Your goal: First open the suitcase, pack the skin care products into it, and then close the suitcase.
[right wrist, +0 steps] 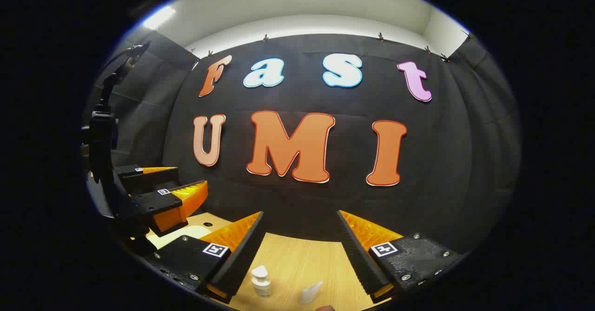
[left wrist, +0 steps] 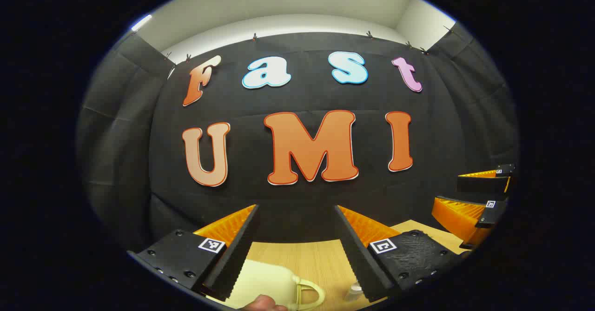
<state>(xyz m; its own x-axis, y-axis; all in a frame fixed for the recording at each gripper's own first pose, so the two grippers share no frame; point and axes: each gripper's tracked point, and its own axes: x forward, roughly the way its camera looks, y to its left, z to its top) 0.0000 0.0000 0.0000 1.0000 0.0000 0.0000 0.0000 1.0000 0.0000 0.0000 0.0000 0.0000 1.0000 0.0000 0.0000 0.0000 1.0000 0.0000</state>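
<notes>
A cream suitcase (left wrist: 272, 281) lies on the wooden table (left wrist: 320, 260), its handle (left wrist: 310, 293) pointing right, just below my left gripper (left wrist: 295, 208). That gripper hangs above it, open, with nothing between its fingers. Right of the handle stands a small clear bottle (left wrist: 355, 292). In the right gripper view a white pump bottle (right wrist: 261, 281) and a white tube (right wrist: 310, 293) stand on the table (right wrist: 297, 260) under my right gripper (right wrist: 301, 214), which is open and holds nothing. A corner of the suitcase (right wrist: 186, 233) shows at the left.
The black cloth wall (left wrist: 297, 195) rises close behind the table's far edge. My right gripper (left wrist: 483, 195) shows at the right of the left gripper view, and my left gripper (right wrist: 174, 185) at the left of the right gripper view. A fingertip (left wrist: 265, 304) rests by the suitcase.
</notes>
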